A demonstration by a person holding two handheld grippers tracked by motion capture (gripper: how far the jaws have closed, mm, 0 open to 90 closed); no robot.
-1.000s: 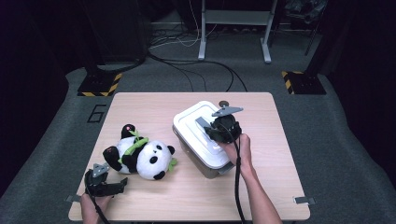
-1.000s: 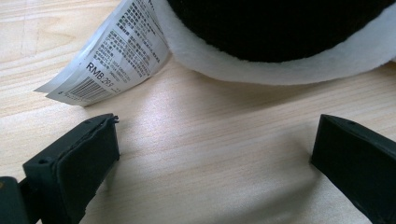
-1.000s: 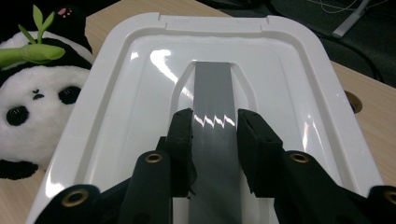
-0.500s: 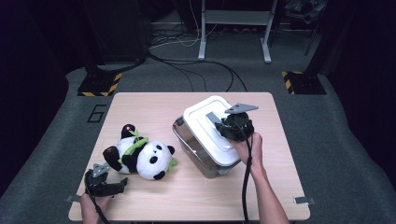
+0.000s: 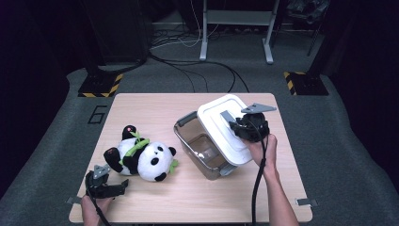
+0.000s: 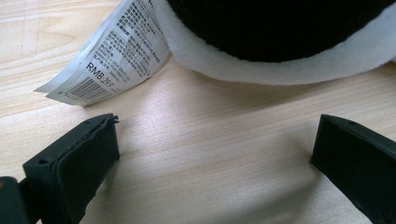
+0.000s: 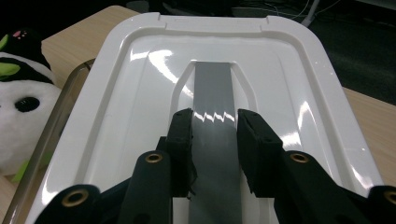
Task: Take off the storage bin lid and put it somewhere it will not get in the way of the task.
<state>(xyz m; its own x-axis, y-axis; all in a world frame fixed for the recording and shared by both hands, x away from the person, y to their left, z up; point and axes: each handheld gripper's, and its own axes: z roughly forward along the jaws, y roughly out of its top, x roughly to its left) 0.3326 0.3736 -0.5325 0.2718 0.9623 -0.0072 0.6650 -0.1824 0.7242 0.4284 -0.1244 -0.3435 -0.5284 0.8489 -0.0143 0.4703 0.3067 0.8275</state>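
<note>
Floor "6" point(image 5: 98, 114); panda tag point(image 6: 112, 56), seemingly "RMB"

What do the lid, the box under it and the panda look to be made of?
Lid: likely hard white plastic, glossy, with bright glare streaks; its grey handle looks smoother. Box: seemingly clear, smoke-tinted plastic, the table visible through its walls. Panda: soft plush, with fuzzy pile and a sewn-in printed tag.

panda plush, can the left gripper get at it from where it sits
Probably yes: the left gripper is open, its jaws face the panda plush across bare table, with nothing between them.
</note>
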